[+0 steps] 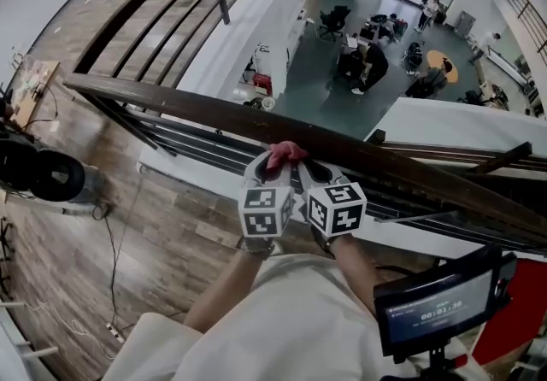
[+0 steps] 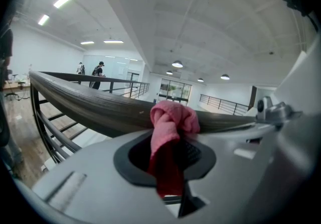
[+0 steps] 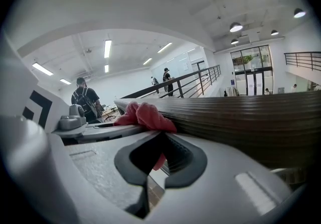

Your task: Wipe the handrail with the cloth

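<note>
- Your left gripper [image 1: 275, 167] has its jaws closed on the pink cloth [image 1: 285, 153]. In the left gripper view the cloth runs down between them and bunches into a knot above.
- Your right gripper [image 1: 306, 169] is also clamped on the cloth. Its own view shows a pink fold [image 3: 159, 160] pinched in the jaw gap, with the rest bunched up and to the left.
- The cloth is pressed on top of the dark wooden handrail [image 1: 171, 104], between the two grippers, which sit side by side and nearly touch.
- Only the head view shows the drop beyond the rail: a lower floor [image 1: 342, 89] with desks, chairs and several people. It also shows the wood-plank floor [image 1: 77, 131] on your side and a small screen [image 1: 440, 302] at lower right.
- Only the left gripper view shows the rail bars [image 2: 50, 127] below the handrail, and two people [image 2: 98, 72] standing at the far end.
- Only the right gripper view shows the grooved side of the handrail [image 3: 251, 117] close up, a person with a backpack [image 3: 85, 100], and glass doors [image 3: 253, 75] far off.
</note>
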`<state>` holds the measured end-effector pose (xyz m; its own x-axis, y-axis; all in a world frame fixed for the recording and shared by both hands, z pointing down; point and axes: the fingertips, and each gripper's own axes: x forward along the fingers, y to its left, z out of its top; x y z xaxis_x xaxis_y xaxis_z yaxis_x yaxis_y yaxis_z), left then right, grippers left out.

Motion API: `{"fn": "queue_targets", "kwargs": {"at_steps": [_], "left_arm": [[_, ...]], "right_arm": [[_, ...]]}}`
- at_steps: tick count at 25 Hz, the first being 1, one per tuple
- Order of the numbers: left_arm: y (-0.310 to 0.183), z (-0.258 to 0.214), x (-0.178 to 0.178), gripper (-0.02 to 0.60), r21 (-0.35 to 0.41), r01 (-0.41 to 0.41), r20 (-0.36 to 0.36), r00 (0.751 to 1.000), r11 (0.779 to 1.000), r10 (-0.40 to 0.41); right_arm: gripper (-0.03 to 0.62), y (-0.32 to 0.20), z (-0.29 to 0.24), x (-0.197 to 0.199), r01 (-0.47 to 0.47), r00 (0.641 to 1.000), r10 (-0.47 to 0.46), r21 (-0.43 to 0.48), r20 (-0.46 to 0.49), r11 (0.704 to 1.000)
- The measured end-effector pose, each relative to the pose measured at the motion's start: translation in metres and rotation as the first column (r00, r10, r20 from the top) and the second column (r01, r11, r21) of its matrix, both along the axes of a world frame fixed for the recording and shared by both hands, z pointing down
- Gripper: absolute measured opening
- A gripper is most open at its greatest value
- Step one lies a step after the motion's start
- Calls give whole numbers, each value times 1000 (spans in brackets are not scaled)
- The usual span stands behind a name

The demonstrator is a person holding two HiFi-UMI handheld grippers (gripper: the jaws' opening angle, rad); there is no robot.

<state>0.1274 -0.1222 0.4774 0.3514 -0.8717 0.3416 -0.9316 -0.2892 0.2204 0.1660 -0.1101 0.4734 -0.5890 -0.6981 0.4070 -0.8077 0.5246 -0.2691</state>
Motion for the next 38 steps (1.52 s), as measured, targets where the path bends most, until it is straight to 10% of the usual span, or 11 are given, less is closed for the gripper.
{"fn": "queue_targets", "kwargs": {"at_steps": [13, 38], "left_arm": [[16, 0, 60, 84, 12, 17, 46, 999, 1000, -18], [48, 7, 182, 84, 13, -192, 85, 978, 981, 190]], "right_arm": [[3, 14, 1, 61, -17, 1000, 17, -19, 24, 1000], [3, 47, 3, 215, -213, 976, 214, -19, 40, 977]]}}
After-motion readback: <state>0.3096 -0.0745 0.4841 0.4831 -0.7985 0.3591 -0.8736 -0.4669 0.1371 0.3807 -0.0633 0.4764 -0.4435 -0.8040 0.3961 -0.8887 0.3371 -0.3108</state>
